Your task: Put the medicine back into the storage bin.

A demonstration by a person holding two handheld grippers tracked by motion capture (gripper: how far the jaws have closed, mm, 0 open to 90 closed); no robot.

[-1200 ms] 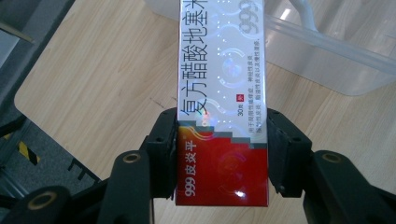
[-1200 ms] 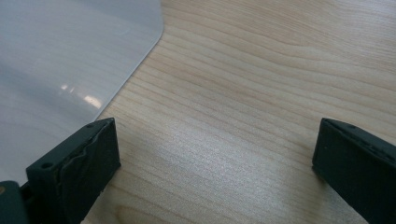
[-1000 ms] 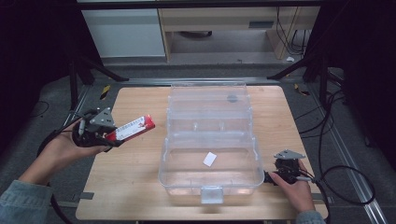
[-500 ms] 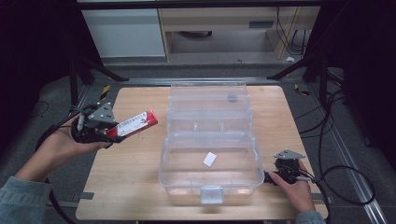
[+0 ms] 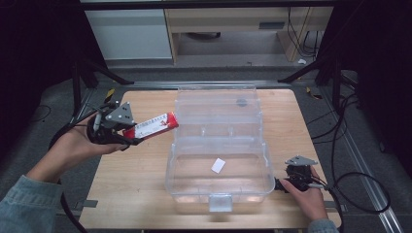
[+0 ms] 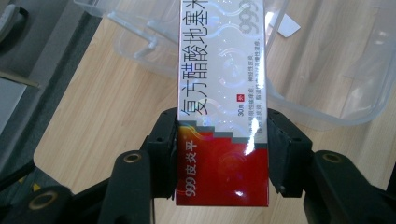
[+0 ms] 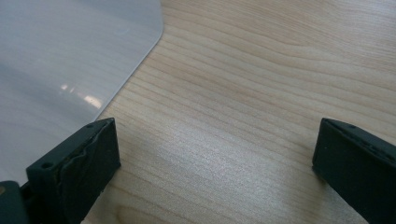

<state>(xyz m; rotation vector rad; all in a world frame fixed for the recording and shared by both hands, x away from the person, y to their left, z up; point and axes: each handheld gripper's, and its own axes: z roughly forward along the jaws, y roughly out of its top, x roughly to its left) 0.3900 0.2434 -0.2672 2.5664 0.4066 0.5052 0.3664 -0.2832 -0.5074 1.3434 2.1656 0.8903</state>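
Red-and-white "999" box (image 6: 222, 116), Chinese lettering, between left gripper (image 6: 223, 154) jaws

Red-and-white medicine box (image 6: 222, 116) clamped in left gripper (image 6: 223, 154) above clear bin (image 6: 322, 88)

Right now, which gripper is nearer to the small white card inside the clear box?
Right. The right gripper rests beside the clear box, near the white card. The left gripper holds the red-and-white carton farther off.

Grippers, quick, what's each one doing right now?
Left gripper: closed on the red and white medicine box, held off the table.
Right gripper: open, holding nothing, beside the clear plastic box.
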